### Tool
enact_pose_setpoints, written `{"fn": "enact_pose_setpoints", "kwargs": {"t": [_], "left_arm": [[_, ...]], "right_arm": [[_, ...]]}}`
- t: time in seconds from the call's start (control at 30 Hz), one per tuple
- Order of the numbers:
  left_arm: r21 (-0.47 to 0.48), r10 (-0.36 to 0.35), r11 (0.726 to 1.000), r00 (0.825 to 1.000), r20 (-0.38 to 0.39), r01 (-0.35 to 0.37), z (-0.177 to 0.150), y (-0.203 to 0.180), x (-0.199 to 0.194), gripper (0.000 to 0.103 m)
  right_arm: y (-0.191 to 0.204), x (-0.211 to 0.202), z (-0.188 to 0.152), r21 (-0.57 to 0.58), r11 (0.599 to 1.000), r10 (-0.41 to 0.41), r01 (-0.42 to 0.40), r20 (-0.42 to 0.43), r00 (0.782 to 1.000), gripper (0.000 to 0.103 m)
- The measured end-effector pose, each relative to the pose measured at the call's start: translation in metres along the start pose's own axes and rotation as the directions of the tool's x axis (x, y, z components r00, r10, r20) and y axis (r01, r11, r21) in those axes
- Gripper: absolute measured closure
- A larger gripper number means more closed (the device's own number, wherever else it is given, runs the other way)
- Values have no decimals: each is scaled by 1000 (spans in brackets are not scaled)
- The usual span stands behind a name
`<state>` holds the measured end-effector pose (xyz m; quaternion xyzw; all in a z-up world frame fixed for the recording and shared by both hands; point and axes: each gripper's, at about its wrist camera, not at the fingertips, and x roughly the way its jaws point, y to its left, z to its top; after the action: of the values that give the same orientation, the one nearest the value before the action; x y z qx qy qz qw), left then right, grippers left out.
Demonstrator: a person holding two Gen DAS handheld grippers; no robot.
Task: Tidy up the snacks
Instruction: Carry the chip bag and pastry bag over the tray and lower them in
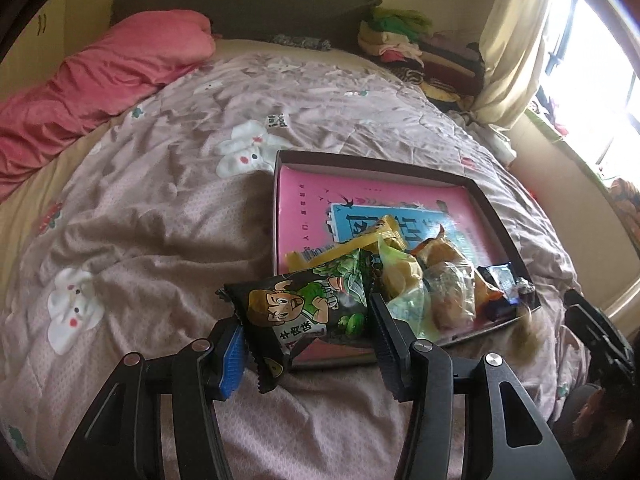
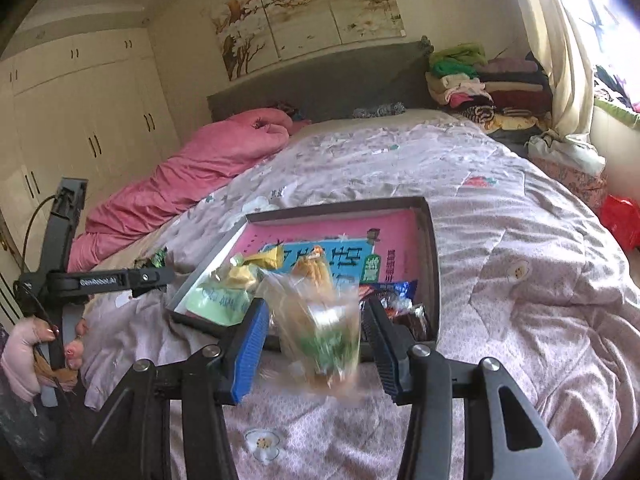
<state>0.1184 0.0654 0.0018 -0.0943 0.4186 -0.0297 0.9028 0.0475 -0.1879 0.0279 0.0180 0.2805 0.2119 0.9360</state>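
Note:
A shallow dark box with a pink printed floor (image 1: 308, 196) lies on the bed; it also shows in the right wrist view (image 2: 430, 232). Several wrapped snacks are piled in its near end. My left gripper (image 1: 306, 340) holds a black and green cartoon snack packet (image 1: 304, 312) between wide-spread jaws, over the box's near left corner. My right gripper (image 2: 314, 340) has a clear, blurred snack bag (image 2: 316, 328) between its jaws, just in front of the box's near edge. That blurred bag also shows in the left wrist view (image 1: 526, 334).
A pale pink quilt (image 1: 160, 220) covers the bed. A red-pink duvet (image 1: 100, 92) lies along the left side. Folded clothes (image 1: 420, 52) are stacked by the headboard on the right. A window and curtain (image 1: 516, 40) are on the right. Wardrobes (image 2: 80, 120) stand on the left.

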Motion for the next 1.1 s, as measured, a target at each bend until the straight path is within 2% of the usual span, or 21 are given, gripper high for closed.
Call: {"fn": "enact_pose_setpoints", "kwargs": {"t": [0.13,0.23,0.37,0.4,0.47,0.53,0.6,0.67,0.7,0.77,1.0,1.03,1.07,1.1], "left_arm": [[8,7,1000,1000,-5,-7,2,-4,9,47],[15,5,1000,1000,-14,-5,-1,-6,13,47],[20,0,1000,1000,-22,1,-4,-7,17,47],[19,-2,1000,1000,-26,3,-4,-6,18,47],[19,-7,1000,1000,-25,8,-5,-6,19,47],[21,-9,1000,1000,-25,9,-6,-7,19,47],[17,-16,1000,1000,-26,16,-6,-7,19,47],[19,-21,1000,999,-27,22,-7,-8,19,47],[21,-24,999,999,-30,25,-7,-9,20,47],[22,-30,999,999,-30,31,-8,-11,20,47],[28,-34,999,999,-33,35,-8,-13,22,47],[28,-33,999,999,-33,34,-8,-13,22,47],[29,-33,999,999,-34,34,-8,-13,24,47],[28,-32,999,999,-35,33,-8,-13,25,47]], "right_arm": [[-1,5,5,-17,1000,-11,11,6,1000,59],[-5,16,4,-15,1000,-24,24,-28,999,60],[-7,21,-3,-8,999,37,-38,-89,995,59],[-2,24,-5,-25,997,69,-72,-116,991,55],[7,33,-11,-63,996,58,-69,-166,984,42],[14,43,-19,-64,995,56,-72,-223,973,41],[15,48,-24,-10,998,61,-66,-243,968,36],[12,56,-30,99,993,91,-66,-278,956,25],[11,58,-32,132,989,99,-63,-289,952,24],[11,65,-37,183,982,105,-49,-309,945,24],[15,85,-42,233,972,101,-23,-327,939,25],[15,87,-43,234,972,99,-20,-330,939,33],[17,90,-43,231,973,104,-27,-327,939,45],[19,91,-43,226,973,114,-41,-322,940,48]]}}
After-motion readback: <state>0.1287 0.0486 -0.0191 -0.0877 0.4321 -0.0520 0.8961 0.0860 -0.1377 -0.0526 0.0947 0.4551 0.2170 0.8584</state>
